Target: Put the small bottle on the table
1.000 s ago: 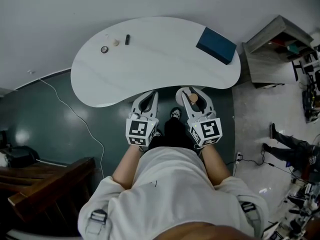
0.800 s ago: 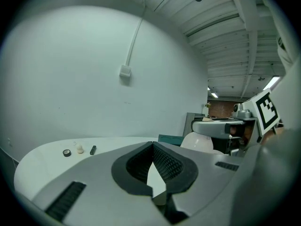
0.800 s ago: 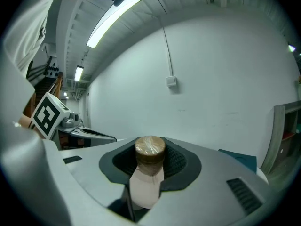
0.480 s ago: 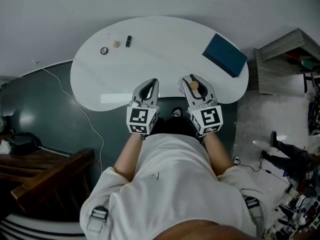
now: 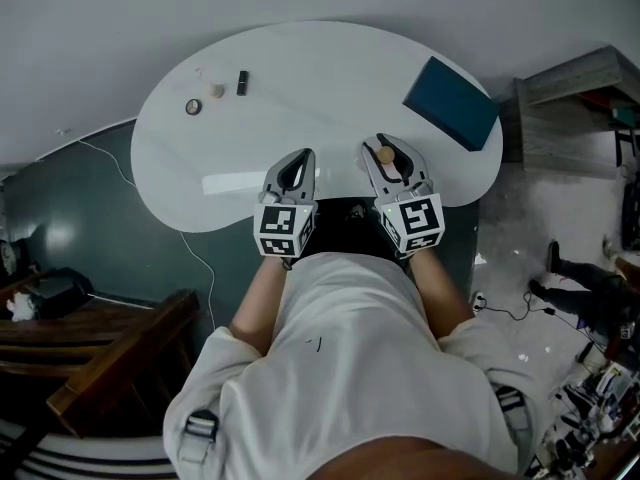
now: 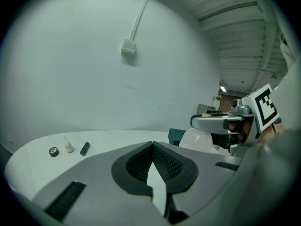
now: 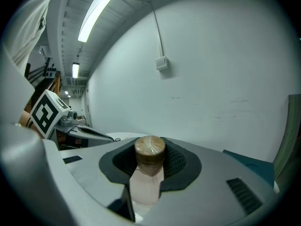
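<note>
Head view: both tongs sit over the near edge of the desk (image 5: 300, 78). Right tongs (image 5: 384, 150) grip the bottle (image 5: 386, 156), cap up. Left tongs (image 5: 296, 168) are just beside them with nothing in them.

Left gripper view: jaws pressed together, empty. Desk spreads ahead, and the bottle is off to the right in the other tongs.

Right gripper view: jaws partway closed, clamped on the bottle's body, cap poking above them.

My call: the bottle has reached the desk but isn't set down yet. Lowering it and letting go are left.

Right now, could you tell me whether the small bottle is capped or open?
Capped: a brown cap sits on the small bottle, held between the right gripper's jaws.
</note>
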Action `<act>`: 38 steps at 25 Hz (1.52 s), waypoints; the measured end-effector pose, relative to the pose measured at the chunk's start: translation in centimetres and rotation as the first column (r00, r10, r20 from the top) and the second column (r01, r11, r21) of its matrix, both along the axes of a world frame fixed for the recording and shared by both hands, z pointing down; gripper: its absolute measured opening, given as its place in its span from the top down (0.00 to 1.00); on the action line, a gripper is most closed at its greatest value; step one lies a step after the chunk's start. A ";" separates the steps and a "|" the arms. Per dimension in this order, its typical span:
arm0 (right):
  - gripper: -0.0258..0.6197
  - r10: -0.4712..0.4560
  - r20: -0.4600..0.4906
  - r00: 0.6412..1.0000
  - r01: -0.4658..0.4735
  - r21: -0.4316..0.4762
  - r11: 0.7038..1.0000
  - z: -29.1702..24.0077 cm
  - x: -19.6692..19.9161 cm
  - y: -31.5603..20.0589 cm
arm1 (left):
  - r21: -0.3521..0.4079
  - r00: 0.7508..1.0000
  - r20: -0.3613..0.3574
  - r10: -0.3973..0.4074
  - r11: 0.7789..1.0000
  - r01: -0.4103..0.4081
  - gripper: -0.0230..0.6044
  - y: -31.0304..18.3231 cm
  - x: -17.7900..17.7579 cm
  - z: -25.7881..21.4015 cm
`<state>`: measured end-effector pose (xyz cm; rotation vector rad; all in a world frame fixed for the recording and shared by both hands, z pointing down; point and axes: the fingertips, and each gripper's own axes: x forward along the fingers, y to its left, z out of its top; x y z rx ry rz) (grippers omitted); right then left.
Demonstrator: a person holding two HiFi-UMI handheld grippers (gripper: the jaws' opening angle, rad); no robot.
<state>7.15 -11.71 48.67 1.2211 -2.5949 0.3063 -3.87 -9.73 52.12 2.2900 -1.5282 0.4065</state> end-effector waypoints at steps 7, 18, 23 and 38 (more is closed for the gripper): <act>0.79 0.066 -0.030 0.997 -0.068 -0.047 0.997 2.4 0.2 -4.0 | -0.061 0.998 0.001 0.057 0.997 -0.056 0.94 -4.1 -0.4 2.7; 0.79 0.190 -0.087 0.978 -0.198 -0.097 0.975 7.2 0.9 -11.9 | -0.125 0.991 -0.024 0.135 0.983 -0.137 0.94 -10.4 0.0 6.4; 0.79 0.219 -0.115 0.969 -0.233 -0.129 0.964 9.7 1.4 -14.4 | -0.153 0.987 -0.024 0.159 0.975 -0.161 0.94 -12.5 0.1 8.4; 0.79 0.317 -0.190 0.929 -0.349 -0.170 0.922 14.8 3.5 -19.2 | -0.223 0.975 -0.044 0.216 0.950 -0.220 0.94 -13.6 0.0 11.7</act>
